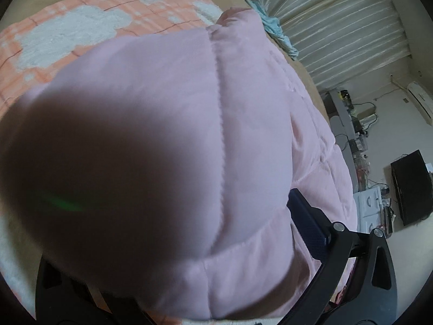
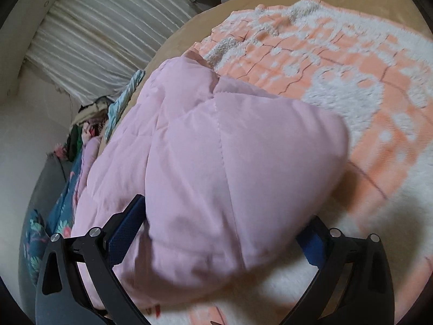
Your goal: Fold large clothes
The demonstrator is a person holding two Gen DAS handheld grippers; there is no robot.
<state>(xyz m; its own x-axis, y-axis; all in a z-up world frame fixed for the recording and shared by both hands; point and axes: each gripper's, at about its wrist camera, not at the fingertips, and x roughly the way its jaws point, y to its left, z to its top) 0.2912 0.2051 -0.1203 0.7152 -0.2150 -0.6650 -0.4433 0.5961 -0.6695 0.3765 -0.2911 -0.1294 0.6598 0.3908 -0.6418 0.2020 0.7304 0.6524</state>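
Note:
A large pink quilted padded garment [image 1: 243,124] lies on a bed over an orange-and-white fluffy blanket [image 1: 67,38]. In the left wrist view the garment bulges up against the lens and fills the space between the fingers; only the right finger [image 1: 308,222] shows, pressed against the fabric, the left finger is hidden. In the right wrist view the same pink garment [image 2: 216,162] sits as a thick folded bulk between the two spread fingers [image 2: 127,224], which flank it on both sides. The blanket [image 2: 338,62] spreads to the right.
A tan bedsheet [image 2: 216,16] edges the blanket. Pale curtains [image 1: 338,21] hang behind the bed, with a light blue cloth [image 1: 281,35] beside them. A desk with cables and a black box [image 1: 411,187] stand at the right. A floral dark cloth [image 2: 62,211] lies left of the bed.

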